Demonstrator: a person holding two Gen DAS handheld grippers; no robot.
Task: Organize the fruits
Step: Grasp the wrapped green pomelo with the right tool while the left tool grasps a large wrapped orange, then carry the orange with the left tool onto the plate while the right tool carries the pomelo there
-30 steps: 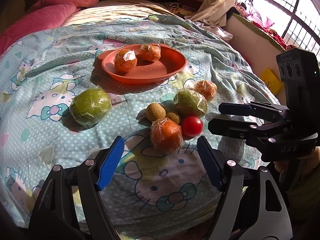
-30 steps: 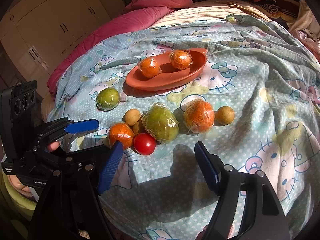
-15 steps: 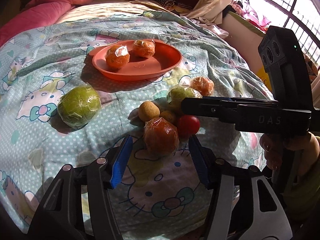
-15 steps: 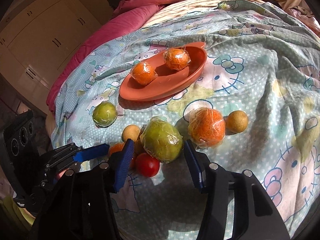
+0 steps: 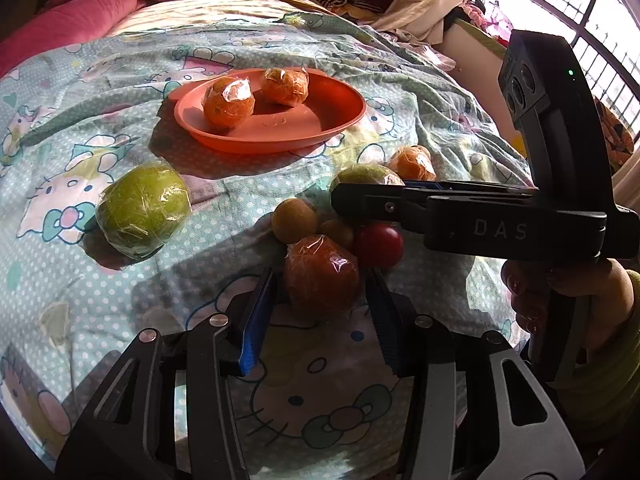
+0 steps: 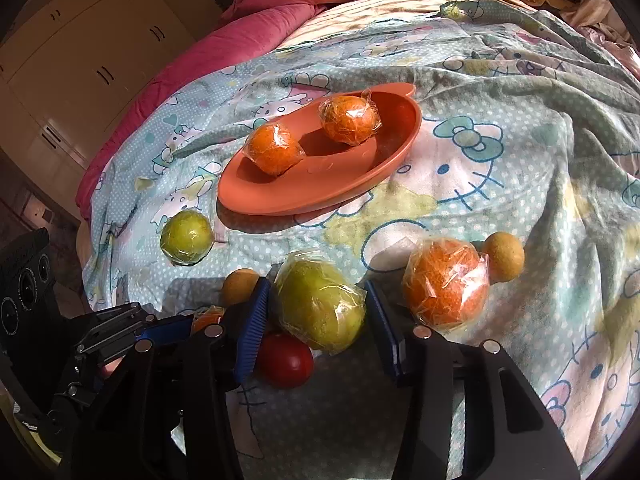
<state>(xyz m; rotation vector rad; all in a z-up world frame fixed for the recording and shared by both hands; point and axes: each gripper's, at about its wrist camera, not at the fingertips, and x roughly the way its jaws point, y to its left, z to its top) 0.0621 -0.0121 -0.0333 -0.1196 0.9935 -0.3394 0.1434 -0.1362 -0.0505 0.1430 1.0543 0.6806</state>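
A: Item one, left gripper [image 5: 320, 312]?
B: Jaws closing, set narrow around a wrapped orange [image 5: 322, 276] on the bedspread [image 5: 80, 280]. The blue pads flank the fruit closely; whether they press on it I cannot tell.

A: Item two, right gripper [image 6: 316, 320]?
B: Jaws closing also, narrow, around a wrapped green fruit [image 6: 320, 304]. The film touches both pads; a firm grip cannot be confirmed. In the left wrist view this gripper enters from 3 o'clock, held by a hand [image 5: 568, 300].

A: Loose stock round the green fruit, right wrist view?
B: Red tomato [image 6: 286, 360] touching it at 7 o'clock. Small tan fruit [image 6: 240, 286] at 9 o'clock, partly behind the left finger. Second wrapped orange [image 6: 444, 286] at 3 o'clock, just beside the right finger, with another tan ball [image 6: 504, 260] touching its far side. Second green fruit [image 6: 186, 238], wrapped, well apart at 10 o'clock.

A: The receptacle?
B: Orange plate [image 6: 360, 184], at 12 o'clock from the cluster, resting on the bedspread. Contents: two wrapped oranges, one left [image 6: 272, 150], one right [image 6: 350, 120], near each other but apart.

A: Surroundings?
B: Pink quilt [image 6: 248, 40] at the bed's far edge, 11 o'clock; cupboard doors [image 6: 80, 60] beyond. Window bars [image 5: 580, 8] at 1 o'clock in the left wrist view.
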